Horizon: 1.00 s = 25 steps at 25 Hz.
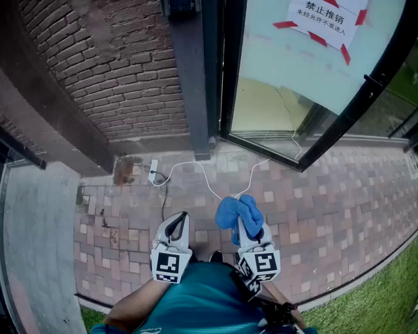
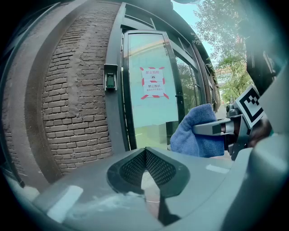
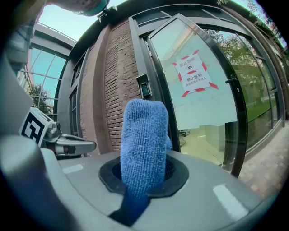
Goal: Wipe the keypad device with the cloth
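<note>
The keypad device is a small dark box mounted high on the frame beside the brick wall; it also shows in the right gripper view. A blue cloth stands up between the jaws of my right gripper, which is shut on it. From the head view, the cloth bunches over the right gripper above the paving. My left gripper is beside it, its jaws shut with nothing in them. Both grippers are well short of the keypad.
A dark metal column separates the brick wall from an open glass door with a red-and-white notice. A white power strip and cable lie on the paving. Grass borders the lower right.
</note>
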Tool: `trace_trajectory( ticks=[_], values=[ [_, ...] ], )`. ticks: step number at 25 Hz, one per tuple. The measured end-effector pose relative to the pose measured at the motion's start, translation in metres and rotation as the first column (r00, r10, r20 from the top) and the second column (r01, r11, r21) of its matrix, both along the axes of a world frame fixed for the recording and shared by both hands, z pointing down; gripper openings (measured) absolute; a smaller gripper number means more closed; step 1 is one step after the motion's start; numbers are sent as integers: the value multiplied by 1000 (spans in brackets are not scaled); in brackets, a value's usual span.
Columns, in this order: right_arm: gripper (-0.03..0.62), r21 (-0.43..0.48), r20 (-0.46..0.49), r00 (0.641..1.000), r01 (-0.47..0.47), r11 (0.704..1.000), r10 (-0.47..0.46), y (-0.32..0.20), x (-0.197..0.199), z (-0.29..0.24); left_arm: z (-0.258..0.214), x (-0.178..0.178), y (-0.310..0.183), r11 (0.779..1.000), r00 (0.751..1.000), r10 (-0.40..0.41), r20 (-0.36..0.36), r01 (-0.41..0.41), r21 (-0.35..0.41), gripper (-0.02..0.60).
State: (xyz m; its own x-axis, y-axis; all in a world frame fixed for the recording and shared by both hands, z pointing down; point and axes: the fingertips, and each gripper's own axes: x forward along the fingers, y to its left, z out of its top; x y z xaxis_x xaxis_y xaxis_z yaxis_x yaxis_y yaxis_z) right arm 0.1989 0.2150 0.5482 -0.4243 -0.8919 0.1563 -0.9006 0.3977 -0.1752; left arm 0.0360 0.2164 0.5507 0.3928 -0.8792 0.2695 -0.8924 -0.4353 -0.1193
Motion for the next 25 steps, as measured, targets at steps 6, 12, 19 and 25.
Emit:
trace_trajectory(
  ticks=[6, 12, 19, 25],
  values=[
    [44, -47, -1, 999, -33, 998, 33, -2, 11, 13, 12, 14, -7, 998, 999, 41, -6, -42, -46, -9],
    [44, -83, -49, 995, -85, 993, 81, -31, 11, 26, 25, 13, -48, 995, 996, 77, -51, -80, -57, -9],
    [44, -109, -96, 991, -102, 989, 92, -105, -13, 37, 26, -9, -128, 992, 990, 115, -80, -119, -48, -9],
    [44, -34, -174, 983, -60, 998, 53, -205, -61, -4, -15, -60, -232, 992, 986, 123, -112, -121, 28, -11]
  ],
)
